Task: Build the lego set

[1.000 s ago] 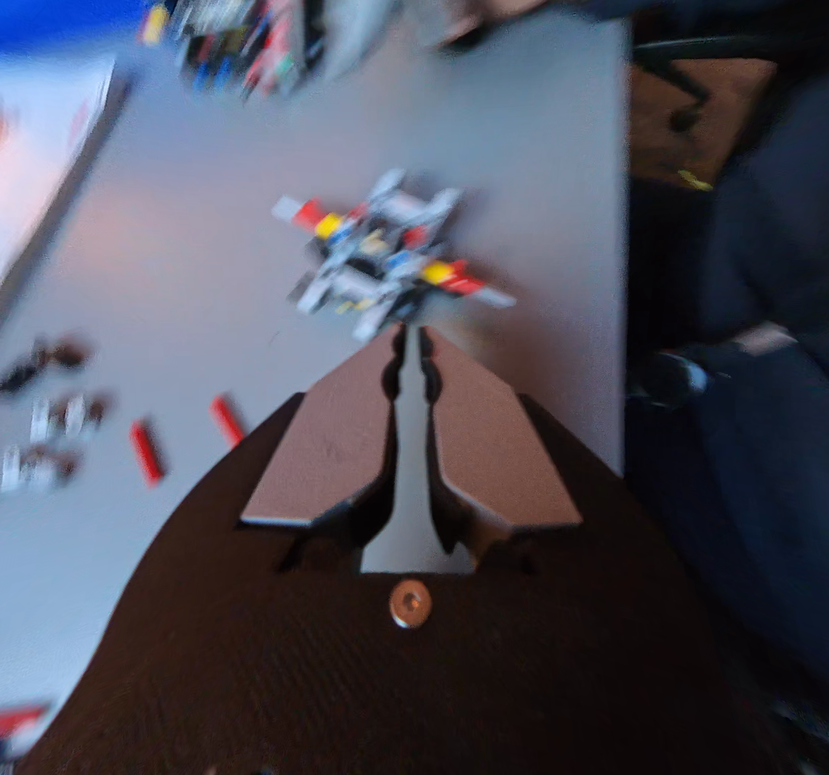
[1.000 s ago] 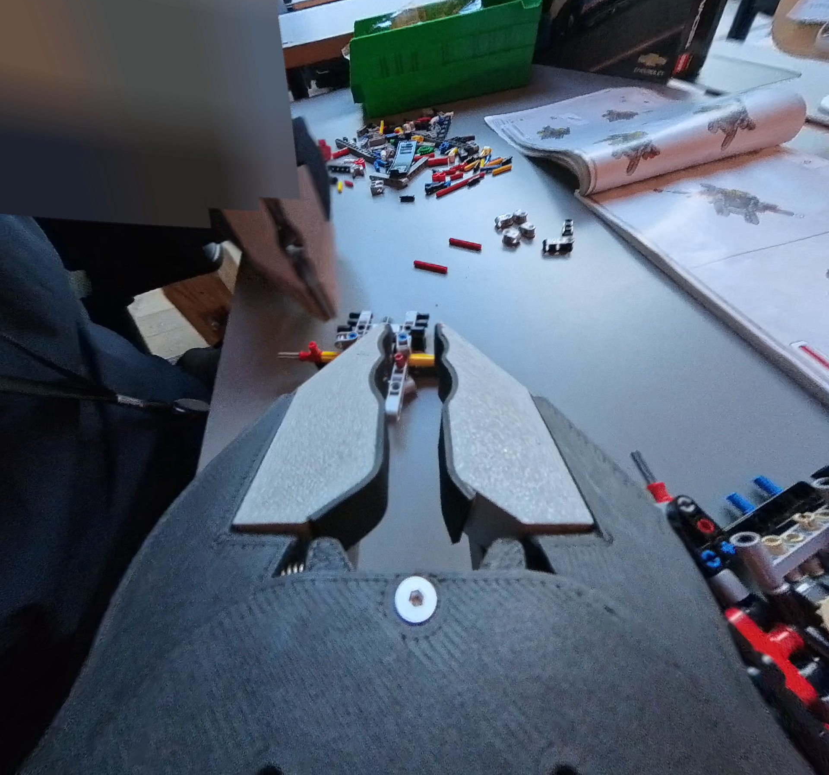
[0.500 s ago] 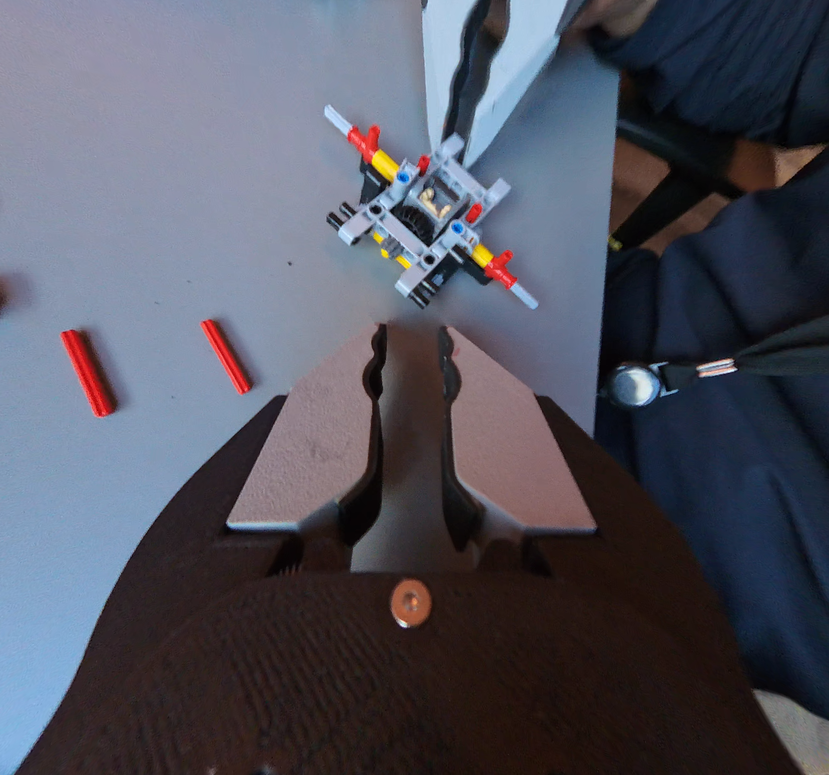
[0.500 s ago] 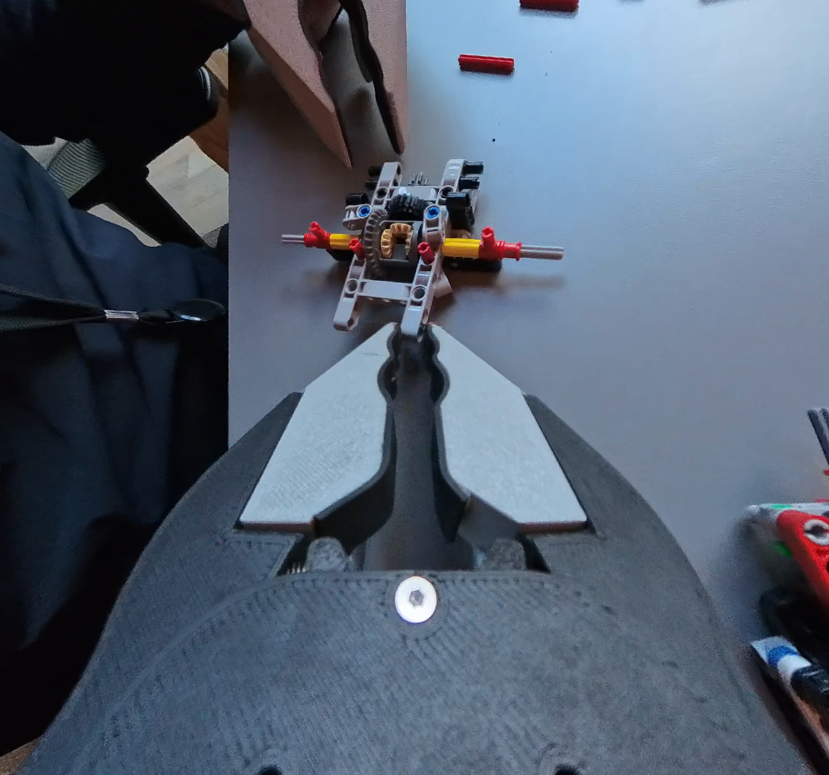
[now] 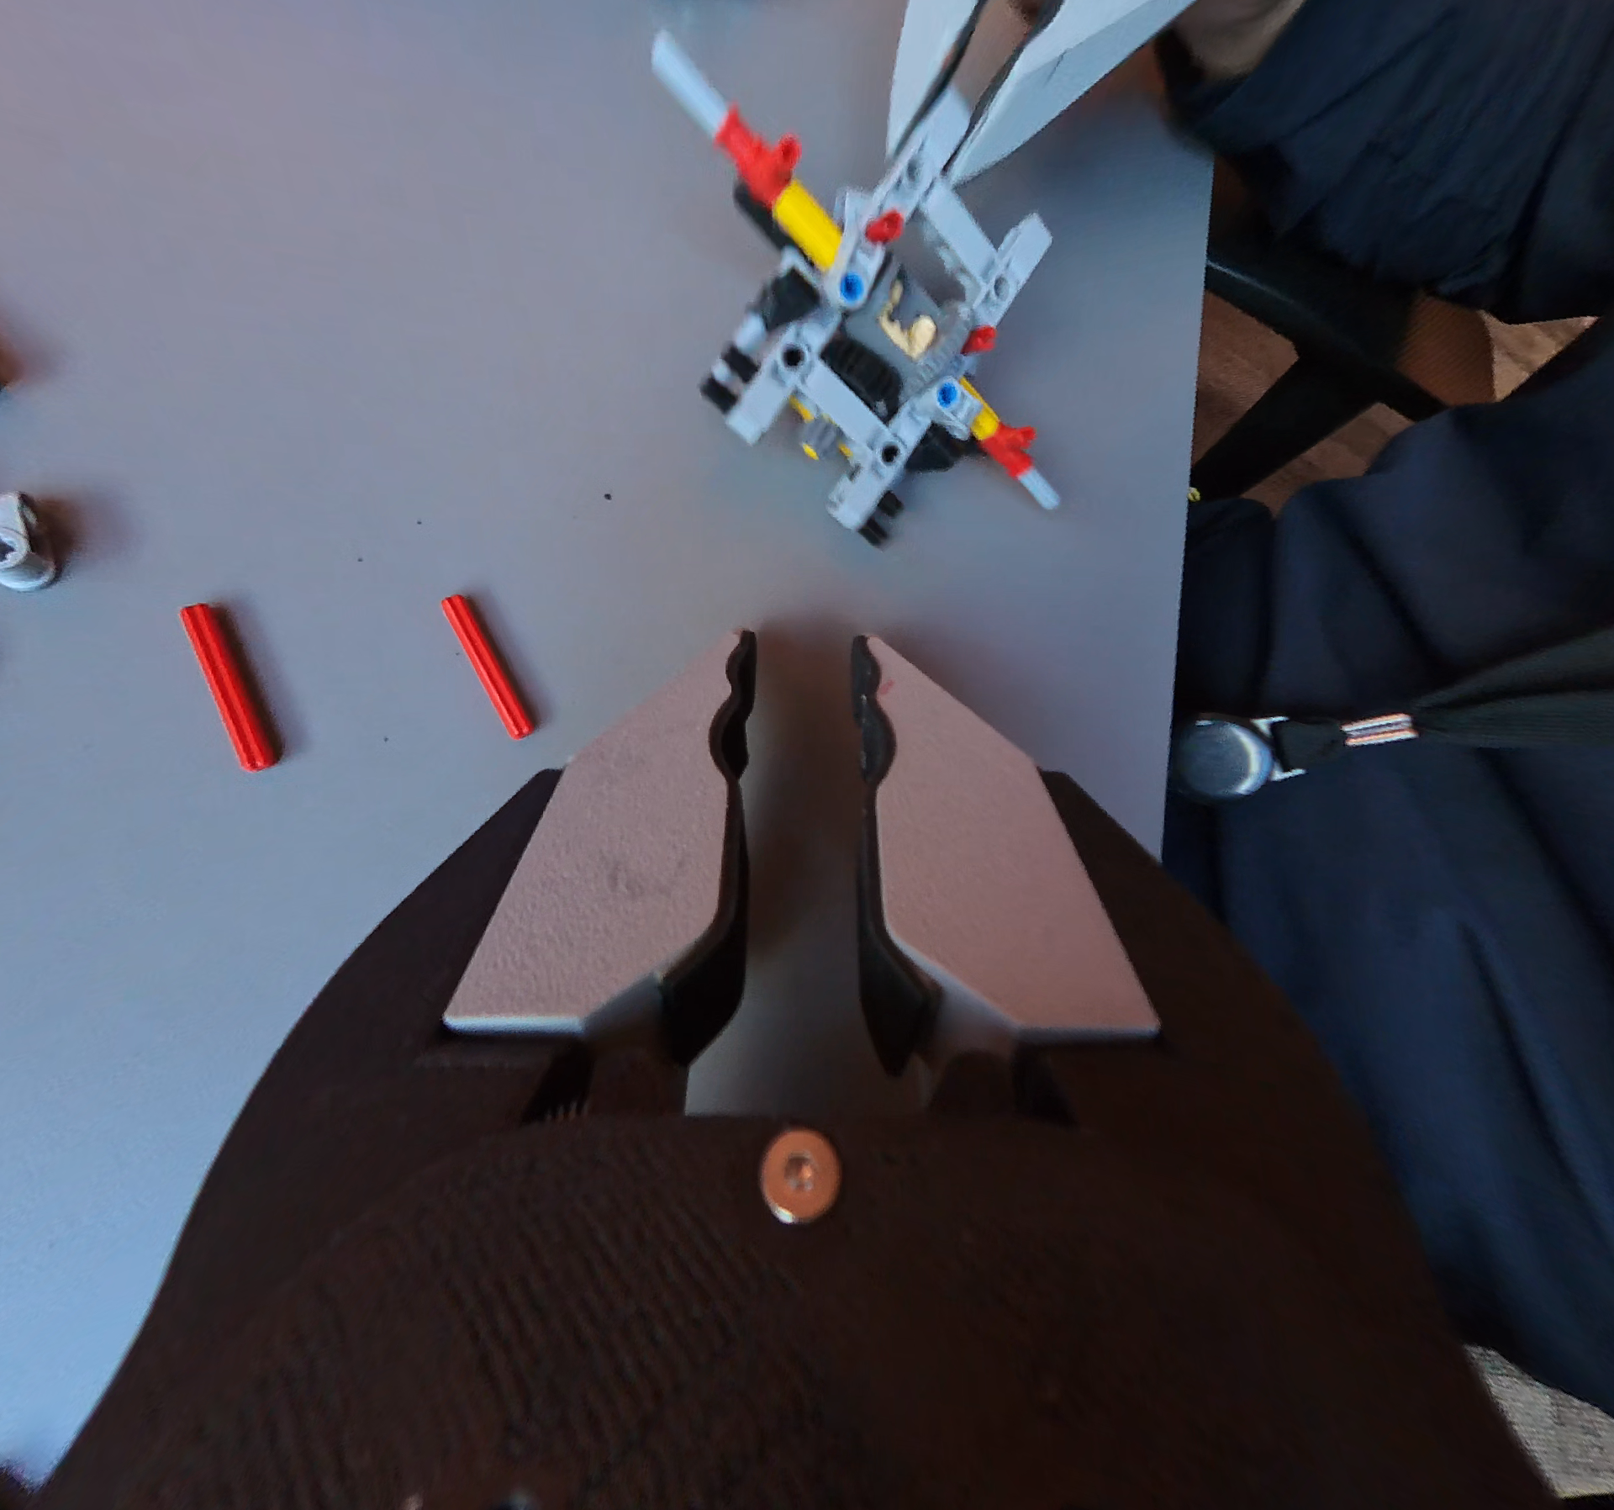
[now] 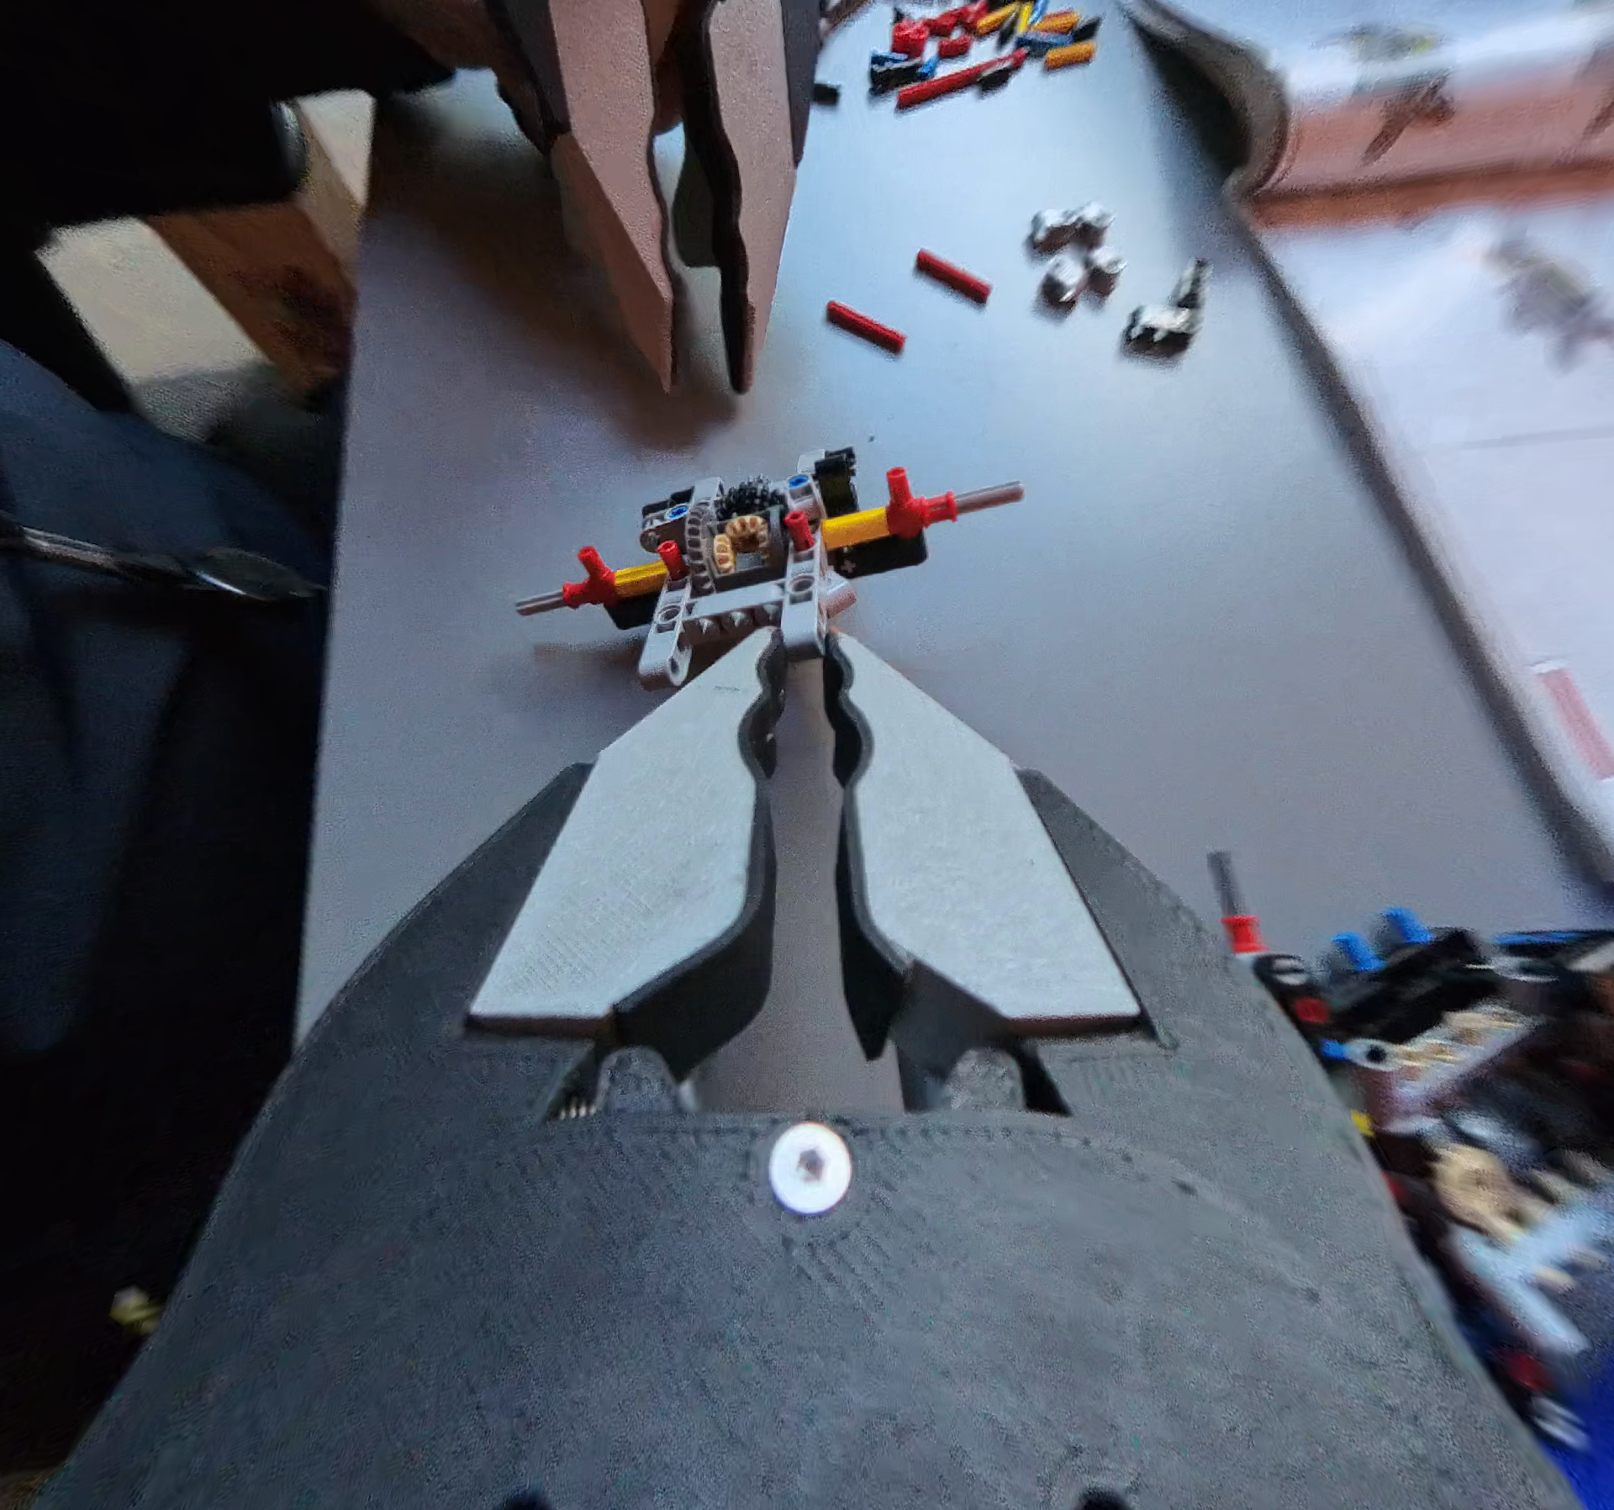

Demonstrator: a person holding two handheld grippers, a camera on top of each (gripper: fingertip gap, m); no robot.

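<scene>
Brick assembly [image 6: 751, 560] sits mid-frame on the tabletop [image 6: 1135, 682], one grey beam pinched by the right gripper [image 6: 799, 651]; left gripper [image 5: 799, 638] hangs released. So thin a pinch may let it pivot or drop.

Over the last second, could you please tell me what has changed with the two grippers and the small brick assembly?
The right gripper closed on a grey beam of the brick assembly and tipped it up off the grey table. The left gripper opened and hovers empty nearby. The two red axles lie where they were.
</scene>
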